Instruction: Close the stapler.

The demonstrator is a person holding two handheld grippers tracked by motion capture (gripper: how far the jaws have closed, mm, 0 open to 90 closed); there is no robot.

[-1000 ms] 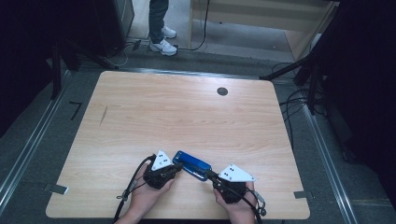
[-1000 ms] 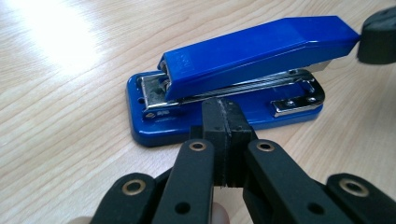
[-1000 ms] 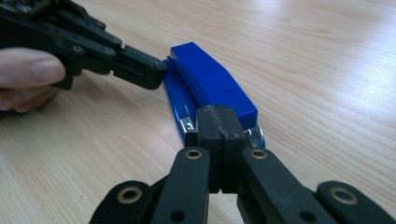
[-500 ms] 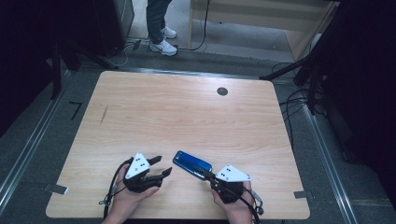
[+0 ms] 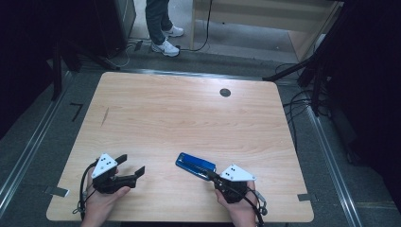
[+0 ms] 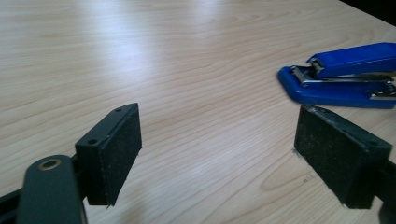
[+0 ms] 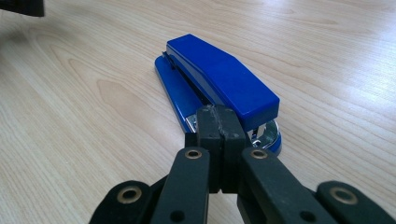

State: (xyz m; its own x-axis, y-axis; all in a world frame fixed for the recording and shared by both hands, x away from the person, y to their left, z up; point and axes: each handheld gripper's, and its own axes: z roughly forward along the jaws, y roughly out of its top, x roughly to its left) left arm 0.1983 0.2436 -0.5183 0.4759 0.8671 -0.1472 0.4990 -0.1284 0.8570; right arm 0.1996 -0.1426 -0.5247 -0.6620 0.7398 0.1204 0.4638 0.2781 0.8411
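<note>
We see the blue stapler (image 5: 195, 164) lying flat near the table (image 5: 189, 118) front edge, set down. Our left gripper (image 5: 131, 171) has just opened, empty, well apart; our right gripper (image 7: 219, 122) is shut, tips at the stapler's rear, pinching nothing we can make out

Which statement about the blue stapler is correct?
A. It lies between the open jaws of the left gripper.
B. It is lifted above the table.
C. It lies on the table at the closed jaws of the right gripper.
C: the blue stapler rests flat on the table, just ahead of the shut right gripper.
</note>
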